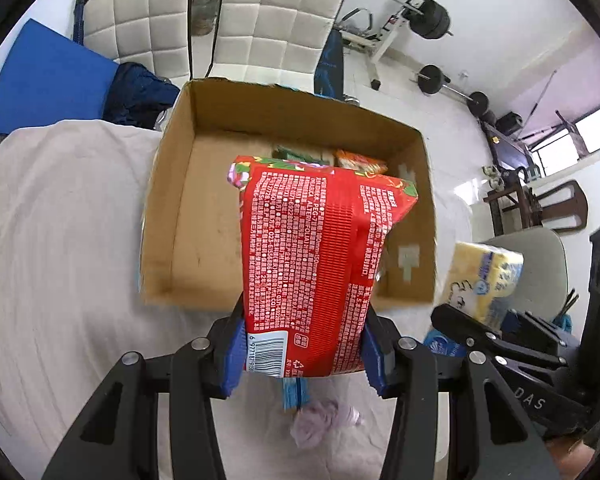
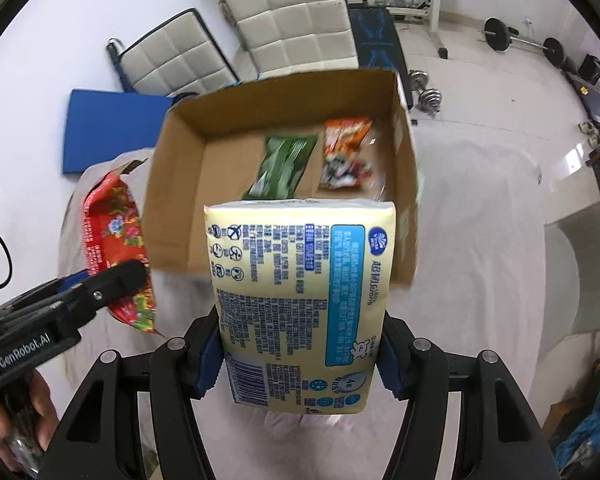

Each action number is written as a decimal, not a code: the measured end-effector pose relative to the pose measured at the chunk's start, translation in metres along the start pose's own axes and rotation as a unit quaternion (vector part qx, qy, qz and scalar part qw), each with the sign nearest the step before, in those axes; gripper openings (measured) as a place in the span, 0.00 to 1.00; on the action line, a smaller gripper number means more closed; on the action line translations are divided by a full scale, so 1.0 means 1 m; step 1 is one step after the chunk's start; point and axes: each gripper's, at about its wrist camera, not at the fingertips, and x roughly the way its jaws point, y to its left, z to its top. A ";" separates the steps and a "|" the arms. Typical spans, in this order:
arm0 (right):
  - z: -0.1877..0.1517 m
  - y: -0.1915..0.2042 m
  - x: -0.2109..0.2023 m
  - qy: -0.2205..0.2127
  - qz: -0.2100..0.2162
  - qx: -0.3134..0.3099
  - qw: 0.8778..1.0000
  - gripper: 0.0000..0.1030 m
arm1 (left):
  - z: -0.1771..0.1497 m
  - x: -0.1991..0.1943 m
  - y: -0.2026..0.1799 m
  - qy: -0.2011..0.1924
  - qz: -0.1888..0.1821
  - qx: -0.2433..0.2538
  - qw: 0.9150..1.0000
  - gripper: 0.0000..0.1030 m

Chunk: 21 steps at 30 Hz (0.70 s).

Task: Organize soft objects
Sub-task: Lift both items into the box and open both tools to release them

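The open brown cardboard box (image 1: 204,200) stands on a surface covered with a pale beige cloth (image 1: 60,240), and everything else is placed from it. The left hand-held gripper (image 1: 304,354) pinches the near end of a red plastic tissue pack with white print and a floral edge (image 1: 312,248), its blue-padded fingers (image 1: 234,354) pressed against the pack's two sides; the pack juts forward over the near wall of the box, so its far end hangs above the box's open interior. The right hand-held gripper (image 2: 300,360) likewise pinches a pale yellow plastic tissue pack with a blue label panel (image 2: 300,288), held just in front of the near wall of the box and slightly above it.

Already lying on the floor of the box, toward its far right corner, are a green plastic packet (image 2: 286,164) and, just beside it, an orange printed snack packet (image 2: 346,152). Below the left gripper, on the cloth in front of the box, sits a small crumpled lilac soft item (image 1: 324,424), not yet collected.

The step in hand looks like the carry-and-drop: both packs are lifted and aimed at the box. The next move calls for bringing each pack fully past the near wall, lowering it toward the bare floor on the left of the box or next to the packets, and then spreading the fingers. The packs are squashy, so the grip must stay firm until they are low; releasing high may let one tip onto the box rim.
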 end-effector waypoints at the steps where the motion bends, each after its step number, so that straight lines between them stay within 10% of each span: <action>1: 0.008 -0.001 0.004 0.002 -0.003 0.002 1.000 0.63 | 0.012 0.010 0.003 0.013 -0.007 -0.006 1.000 0.44; 21: 0.090 -0.025 0.168 0.101 -0.076 0.005 0.992 0.63 | 0.137 0.153 0.049 0.123 0.084 -0.044 0.988 0.44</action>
